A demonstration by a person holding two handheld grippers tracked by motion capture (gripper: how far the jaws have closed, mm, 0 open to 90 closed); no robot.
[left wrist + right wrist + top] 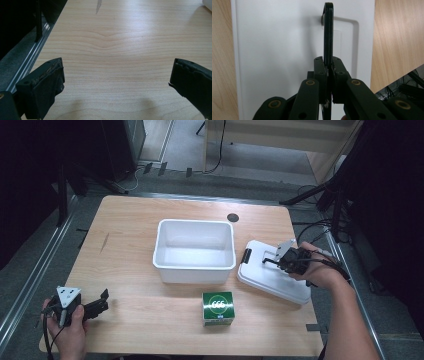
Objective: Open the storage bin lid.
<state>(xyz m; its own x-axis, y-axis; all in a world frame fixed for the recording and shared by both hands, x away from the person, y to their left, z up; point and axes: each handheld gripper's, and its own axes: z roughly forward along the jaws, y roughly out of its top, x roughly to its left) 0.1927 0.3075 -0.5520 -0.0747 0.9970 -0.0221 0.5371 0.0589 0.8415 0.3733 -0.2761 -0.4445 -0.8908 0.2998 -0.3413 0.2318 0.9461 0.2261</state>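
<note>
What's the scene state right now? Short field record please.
work in hand: right hand-held gripper shut on the lid handle
lid: white, lying on the table right of the tub, part over the table edge
tub: white, open, nothing inside
box: green, in front of the tub, untouched
left hand-held gripper: open over bare wood near the left edge

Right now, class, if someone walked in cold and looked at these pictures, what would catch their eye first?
The empty white tub sits mid-table, with a green carton just in front of it. To its right, the right tool is shut on the black handle of the white lid, which overhangs the table edge. The left tool waits open at the near left corner.
</note>
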